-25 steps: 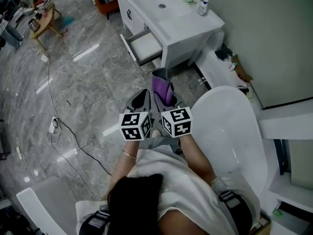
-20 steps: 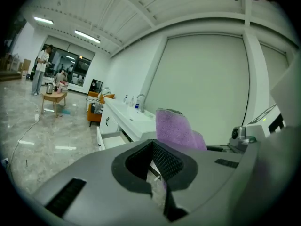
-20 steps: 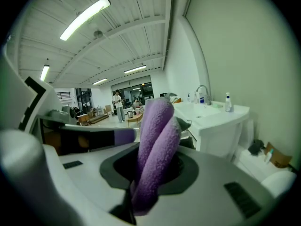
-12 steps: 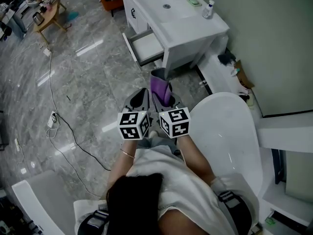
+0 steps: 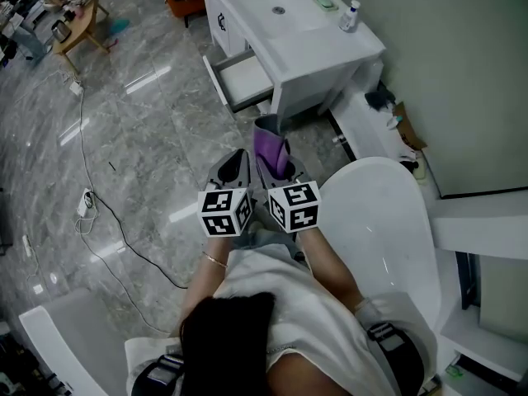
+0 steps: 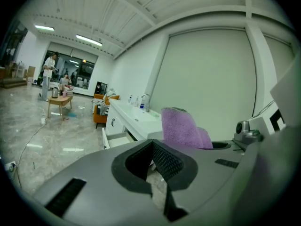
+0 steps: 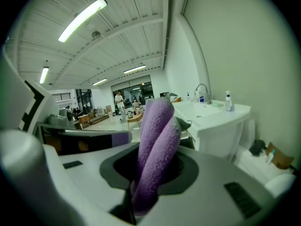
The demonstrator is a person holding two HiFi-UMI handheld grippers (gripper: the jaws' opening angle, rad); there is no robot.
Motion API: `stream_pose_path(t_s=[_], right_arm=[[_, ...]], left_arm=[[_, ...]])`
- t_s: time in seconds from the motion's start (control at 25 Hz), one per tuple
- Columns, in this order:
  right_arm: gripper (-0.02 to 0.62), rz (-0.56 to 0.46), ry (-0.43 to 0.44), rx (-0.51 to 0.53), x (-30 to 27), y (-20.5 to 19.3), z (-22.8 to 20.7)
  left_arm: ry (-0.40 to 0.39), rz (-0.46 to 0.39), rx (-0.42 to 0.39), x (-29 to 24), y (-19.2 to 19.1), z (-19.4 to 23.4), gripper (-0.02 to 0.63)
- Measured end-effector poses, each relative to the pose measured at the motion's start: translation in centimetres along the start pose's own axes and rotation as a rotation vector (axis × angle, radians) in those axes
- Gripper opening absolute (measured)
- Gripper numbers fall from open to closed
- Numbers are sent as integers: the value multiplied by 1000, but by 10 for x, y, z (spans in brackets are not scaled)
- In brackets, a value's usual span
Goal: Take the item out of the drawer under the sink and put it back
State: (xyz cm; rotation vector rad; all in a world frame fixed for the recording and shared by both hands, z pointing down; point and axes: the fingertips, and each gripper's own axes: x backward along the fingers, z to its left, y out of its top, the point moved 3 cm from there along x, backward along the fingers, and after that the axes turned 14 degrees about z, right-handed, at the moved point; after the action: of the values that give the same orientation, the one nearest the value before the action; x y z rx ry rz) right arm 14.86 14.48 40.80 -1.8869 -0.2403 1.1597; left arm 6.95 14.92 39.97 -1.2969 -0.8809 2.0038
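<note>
Purple towel [image 7: 153, 140] in right gripper [image 7: 151, 171]; overhead, open drawer [image 5: 243, 77].

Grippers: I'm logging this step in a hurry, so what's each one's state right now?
Left gripper: closed, nothing held.
Right gripper: closed on the purple towel.

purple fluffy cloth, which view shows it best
The right gripper view: the purple fluffy cloth stands close up, clamped between the jaws. The left gripper view shows only its upper part; the head view a small patch.

Bathroom corner set in a large open hall, white sink cabinet [image 5: 318, 52] ahead of the right tongs [image 5: 275, 157], bathtub [image 5: 384, 229] to their right, marble floor [image 5: 140, 155], long ceiling lamps [image 7: 82, 18] overhead
</note>
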Motion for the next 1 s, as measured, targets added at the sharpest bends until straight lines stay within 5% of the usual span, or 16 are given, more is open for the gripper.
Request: stream_pose_path(t_s=[1.0], right_arm=[[98,17,-77,-26,-75,50,-34]], left_arm=[[-41,26,-25,-66,51,56,5]])
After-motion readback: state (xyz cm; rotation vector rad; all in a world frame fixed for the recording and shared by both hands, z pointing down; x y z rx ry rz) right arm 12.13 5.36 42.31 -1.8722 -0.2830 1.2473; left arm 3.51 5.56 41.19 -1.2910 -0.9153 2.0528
